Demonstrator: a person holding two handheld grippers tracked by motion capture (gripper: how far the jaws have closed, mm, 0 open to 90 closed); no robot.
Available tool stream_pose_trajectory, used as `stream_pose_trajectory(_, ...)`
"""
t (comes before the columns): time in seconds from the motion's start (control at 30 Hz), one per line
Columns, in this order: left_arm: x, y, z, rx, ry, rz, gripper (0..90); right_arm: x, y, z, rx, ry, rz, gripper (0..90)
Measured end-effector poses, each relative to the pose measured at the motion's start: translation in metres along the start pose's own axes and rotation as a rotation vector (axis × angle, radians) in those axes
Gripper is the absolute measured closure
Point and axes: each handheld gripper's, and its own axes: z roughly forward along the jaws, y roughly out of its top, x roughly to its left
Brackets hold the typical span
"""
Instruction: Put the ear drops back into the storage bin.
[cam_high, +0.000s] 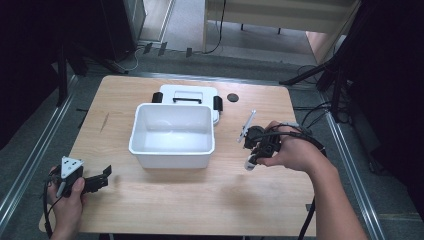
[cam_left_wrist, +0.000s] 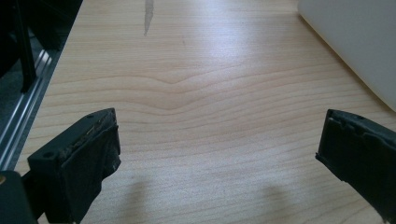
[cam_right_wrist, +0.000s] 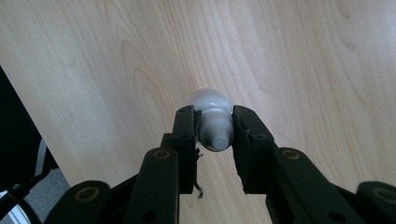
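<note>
Your right gripper (cam_high: 256, 150) sits to the right of the white bin (cam_high: 171, 135), near its front right corner, with your hand wrapped around the body. Its jaws are closed snugly on a small white bottle (cam_right_wrist: 212, 121); in the right gripper view you see the ribbed neck and nozzle tip squeezed between the pads (cam_right_wrist: 186, 133), the rounded body pointing down toward the wooden table (cam_right_wrist: 303, 60). From the high view the bottle's (cam_high: 249, 163) white end pokes out below the gripper, clear of the bin. A thin white stick-like thing (cam_high: 247, 125) stands up just behind your right gripper; you cannot tell what it is.

Your left gripper (cam_high: 100, 179) rests well to the left and in front of the bin, near the table's front left edge. Its jaws stand wide apart with nothing but bare tabletop between them, and the bin's wall (cam_left_wrist: 359, 42) shows at the upper right of the left gripper view.

The bin stands open and empty. Its lid (cam_high: 187, 95), with black clips and handle, lies flat directly behind it. A small dark disc (cam_high: 232, 97) lies just right of the lid.
</note>
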Motion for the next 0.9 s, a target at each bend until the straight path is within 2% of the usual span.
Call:
stream_pose_trajectory(0.33, 0.0, 0.0, 0.0, -0.001, 0.001, 0.004, 0.0, -0.005, 0.023, -0.015, -0.006, -0.001, -0.035, 71.8)
stream_pose_trajectory(0.9, 0.0, 0.0, 0.0, -0.005, -0.004, -0.003, 0.0, -0.017, 0.064, -0.042, -0.009, -0.011, -0.047, 71.8)
